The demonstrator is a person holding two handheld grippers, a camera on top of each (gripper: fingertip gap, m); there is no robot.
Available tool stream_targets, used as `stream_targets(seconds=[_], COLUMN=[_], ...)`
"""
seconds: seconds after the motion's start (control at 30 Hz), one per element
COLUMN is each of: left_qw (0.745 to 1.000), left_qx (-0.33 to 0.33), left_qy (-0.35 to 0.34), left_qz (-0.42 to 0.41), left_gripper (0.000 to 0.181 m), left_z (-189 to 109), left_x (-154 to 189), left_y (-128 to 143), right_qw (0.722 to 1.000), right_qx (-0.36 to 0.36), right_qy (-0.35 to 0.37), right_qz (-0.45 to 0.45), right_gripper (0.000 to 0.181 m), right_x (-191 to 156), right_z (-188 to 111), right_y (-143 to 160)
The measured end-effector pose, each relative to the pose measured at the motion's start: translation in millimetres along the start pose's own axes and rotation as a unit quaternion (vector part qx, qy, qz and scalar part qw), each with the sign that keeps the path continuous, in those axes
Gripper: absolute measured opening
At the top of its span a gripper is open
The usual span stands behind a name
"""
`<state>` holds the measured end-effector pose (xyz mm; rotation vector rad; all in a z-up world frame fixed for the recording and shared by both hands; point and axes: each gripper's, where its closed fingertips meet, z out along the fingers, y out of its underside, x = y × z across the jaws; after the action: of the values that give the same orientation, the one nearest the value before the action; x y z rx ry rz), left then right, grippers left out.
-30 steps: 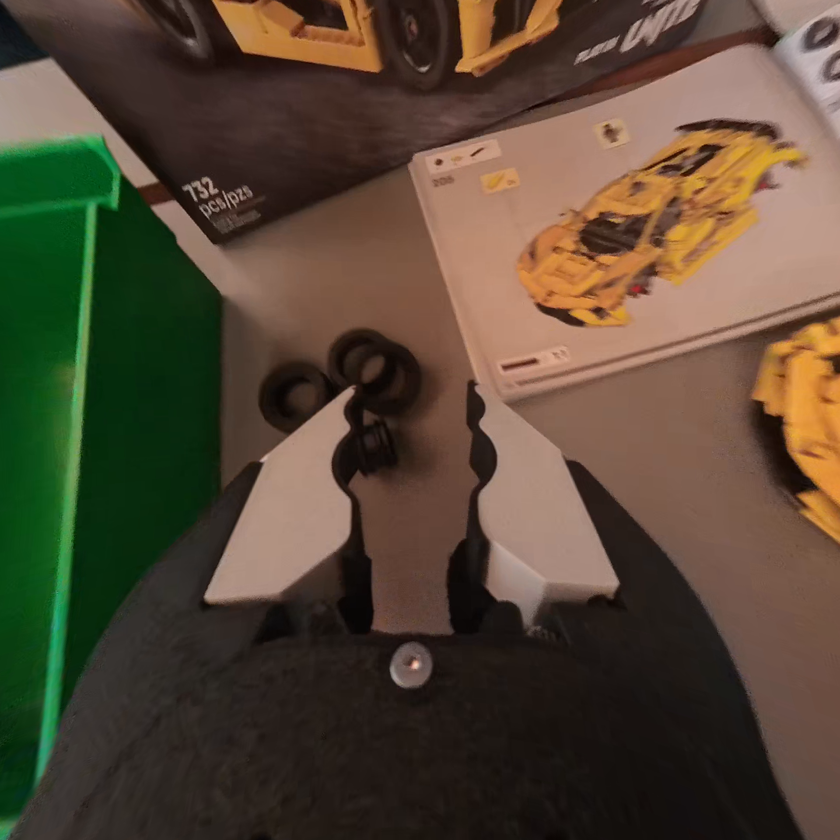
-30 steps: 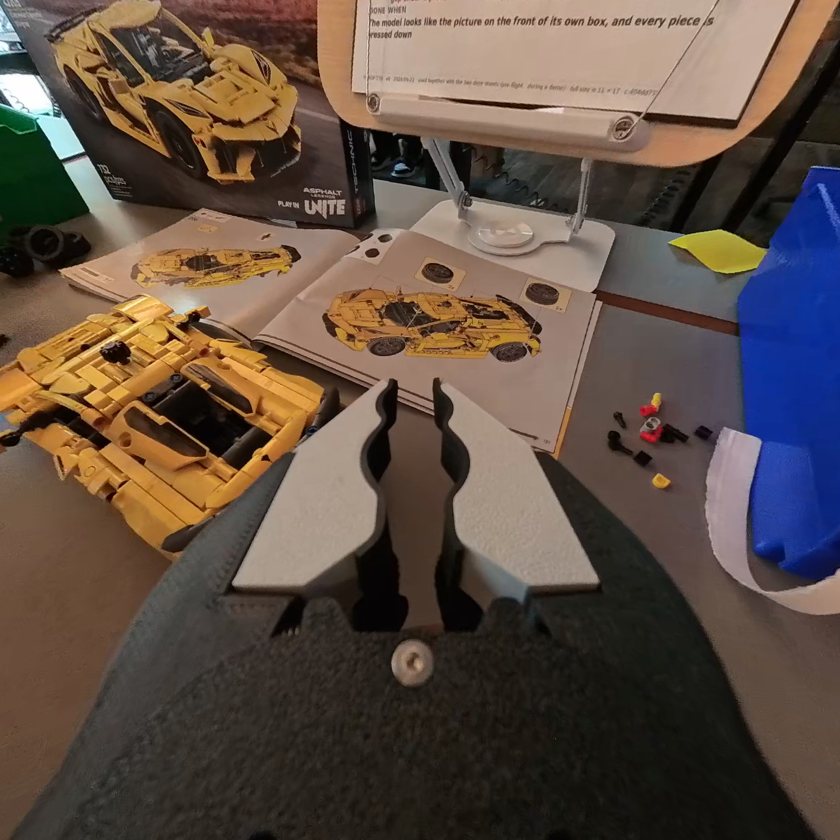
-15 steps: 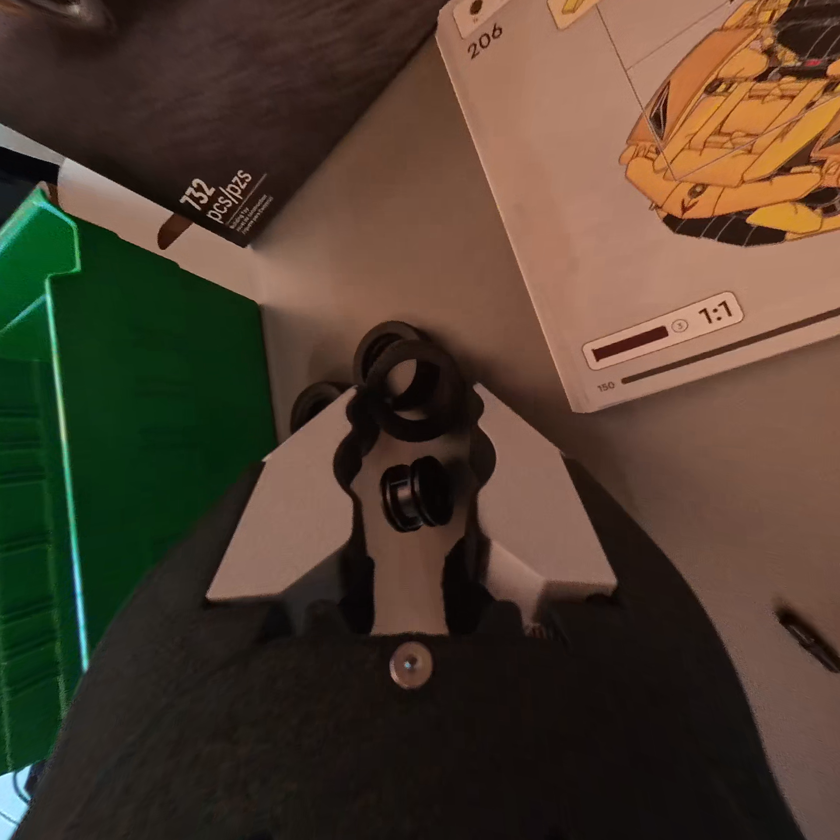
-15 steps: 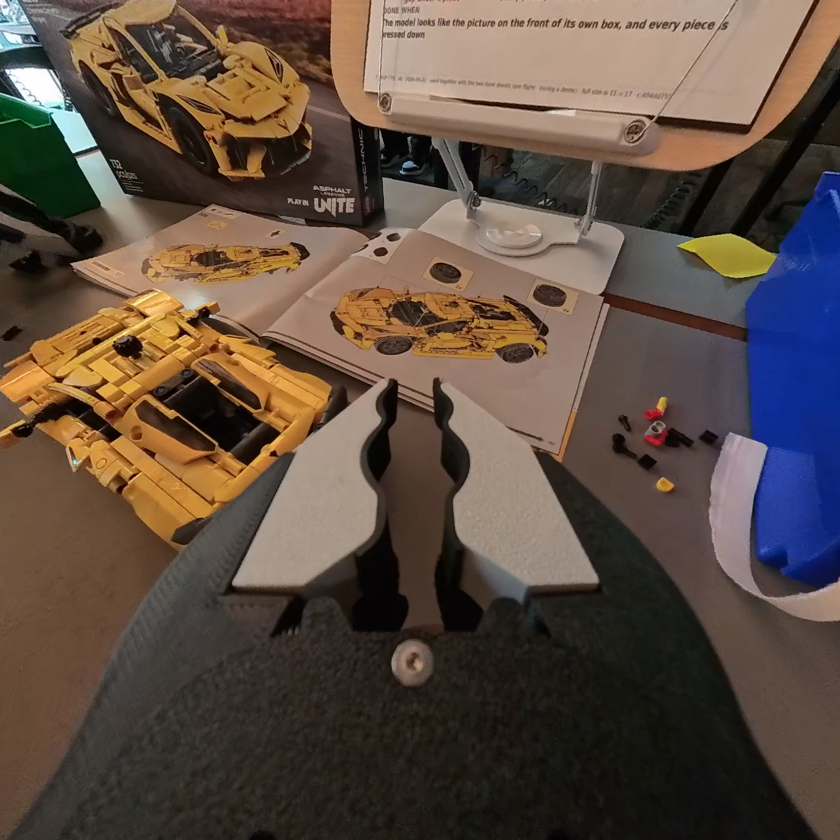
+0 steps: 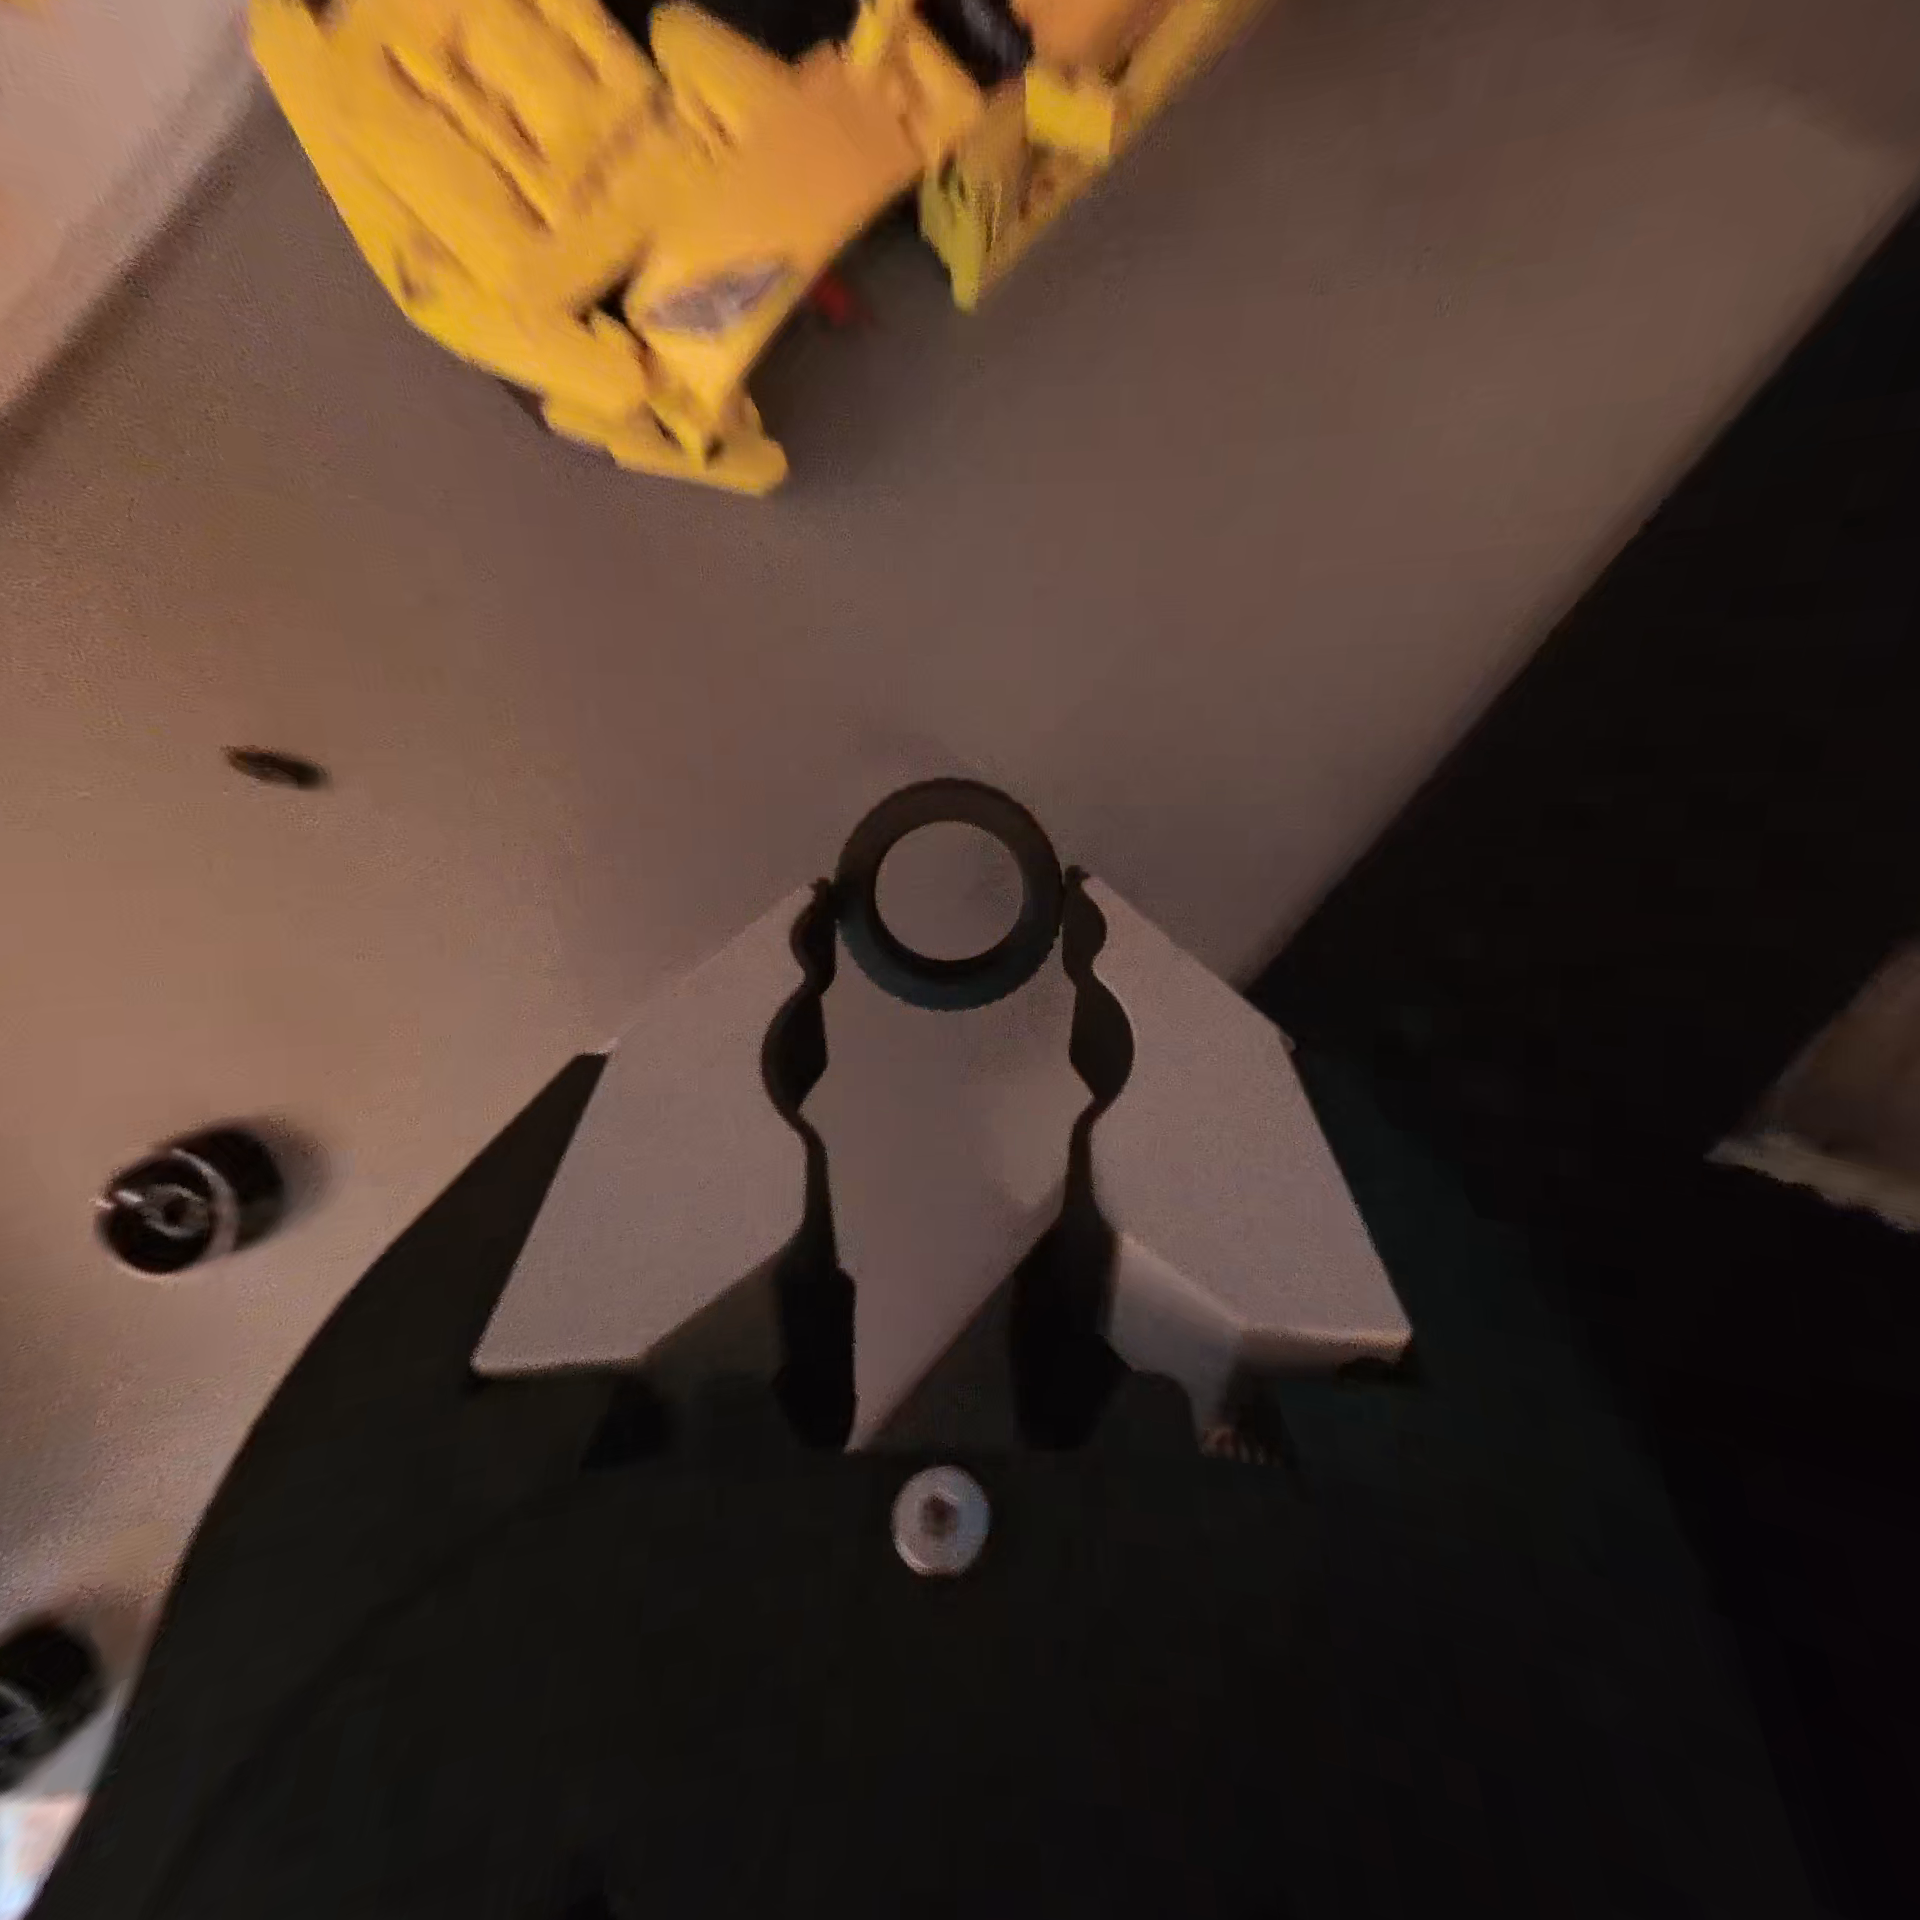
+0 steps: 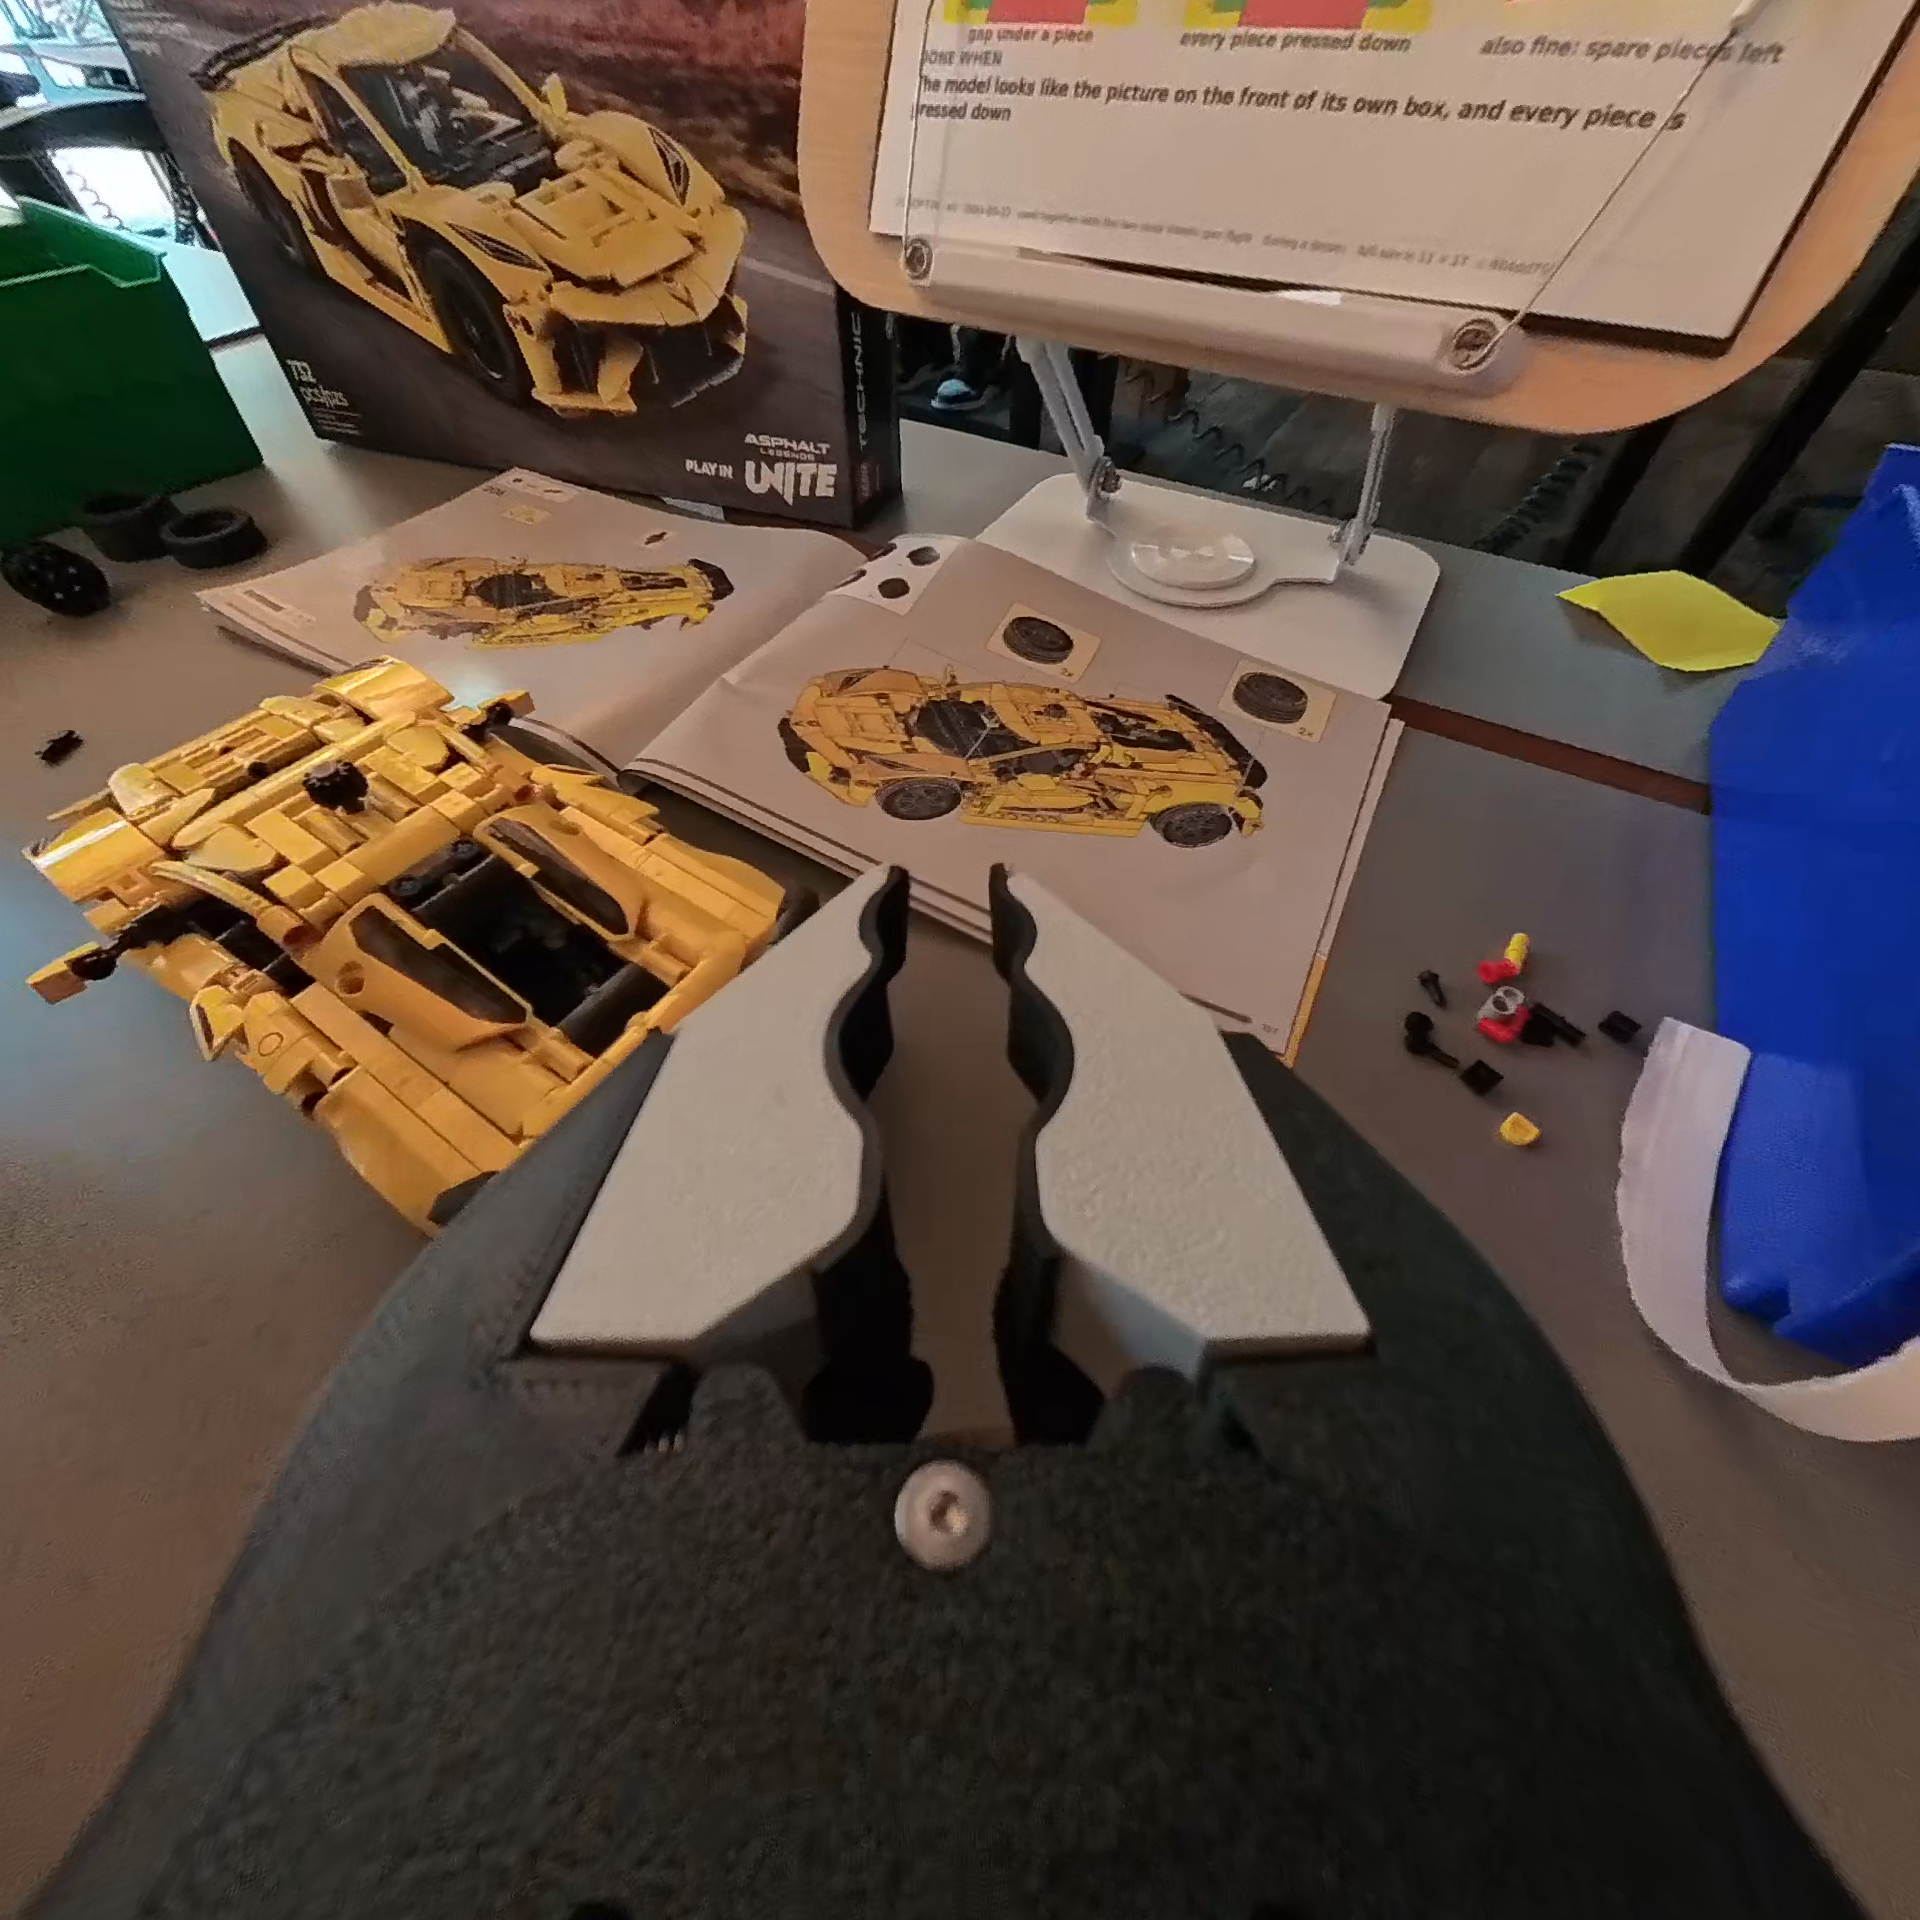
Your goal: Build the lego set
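Observation:
My left gripper [image 5: 948, 885] is shut on a black rubber tyre [image 5: 940, 985], a ring held by its sides between the fingertips above the table. The yellow Lego car [image 5: 623, 208] lies blurred ahead of it. In the right wrist view the car [image 6: 395, 914] lies on the table, without wheels, just left of my right gripper [image 6: 945, 883], which is empty with its jaws a narrow gap apart. Two more tyres [image 6: 171, 525] and a black wheel rim [image 6: 52, 577] lie by the green bin. A wheel rim [image 5: 177, 1195] also shows in the left wrist view.
The open instruction booklet [image 6: 1039, 727] lies ahead, with the set's box [image 6: 520, 260] and a document stand [image 6: 1226, 561] behind it. A green bin [image 6: 94, 384] is far left, a blue bin [image 6: 1829, 935] right. Small loose pieces [image 6: 1496, 1018] lie beside the blue bin. The table's edge [image 5: 1455, 727] runs diagonally. Left tips to right tips: about 35 cm.
My left gripper closed on one tyre from the pile by the green bin, lifted it and swung over towards the yellow car. My right gripper barely moved.

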<state>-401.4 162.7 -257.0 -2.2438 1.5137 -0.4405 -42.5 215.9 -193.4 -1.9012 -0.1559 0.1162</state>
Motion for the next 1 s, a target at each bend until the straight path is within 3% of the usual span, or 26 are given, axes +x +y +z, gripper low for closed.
stream_targets(seconds=[0.17,0.33,0.4,0.47,0.57,0.67,0.8,0.93,1.0], left_qw=[0.998,0.996,0.991,0.983,0.985,0.982,0.982,0.982,0.982], left_qx=[0.000,0.043,0.103,0.137,0.089,0.072,0.054,0.064,0.068], left_qy=[-0.003,0.007,-0.003,-0.065,-0.085,-0.091,-0.133,-0.126,-0.132], left_qz=[-0.065,-0.081,-0.091,-0.101,-0.124,-0.147,-0.126,-0.124,-0.118], left_gripper=[0.045,0.051,0.052,0.051,0.051,0.049,0.025,0.007,0.006], left_z=[22.7,25.6,8.8,-3.8,6.9,24.6,37.8,42.8,43.1], left_x=[7.2,6.1,-15.6,-66.1,-117.4,-139.9,-152.9,-150.0,-151.5], left_y=[17.3,4.1,-12.5,-17.8,-9.9,-11.9,-9.6,-13.3,-14.6], right_qw=[1.000,1.000,1.000,1.000,1.000,1.000,1.000,1.000,1.000], right_qx=[-0.001,-0.007,-0.009,-0.010,-0.010,-0.013,-0.013,-0.015,-0.008], right_qy=[-0.005,-0.006,-0.007,-0.010,-0.012,-0.007,-0.006,-0.010,-0.019], right_qz=[0.001,0.001,0.001,0.002,-0.003,-0.008,-0.001,-0.002,-0.006], right_gripper=[0.015,0.015,0.015,0.015,0.015,0.015,0.015,0.015,0.015], right_x=[-2.7,-3.1,-2.6,-3.6,-5.5,-3.9,-0.2,-1.2,-5.4], right_z=[0.2,1.3,1.8,1.9,1.8,2.0,1.3,2.0,1.2], right_y=[0.2,3.7,4.6,4.4,4.2,6.2,6.6,7.0,3.9])
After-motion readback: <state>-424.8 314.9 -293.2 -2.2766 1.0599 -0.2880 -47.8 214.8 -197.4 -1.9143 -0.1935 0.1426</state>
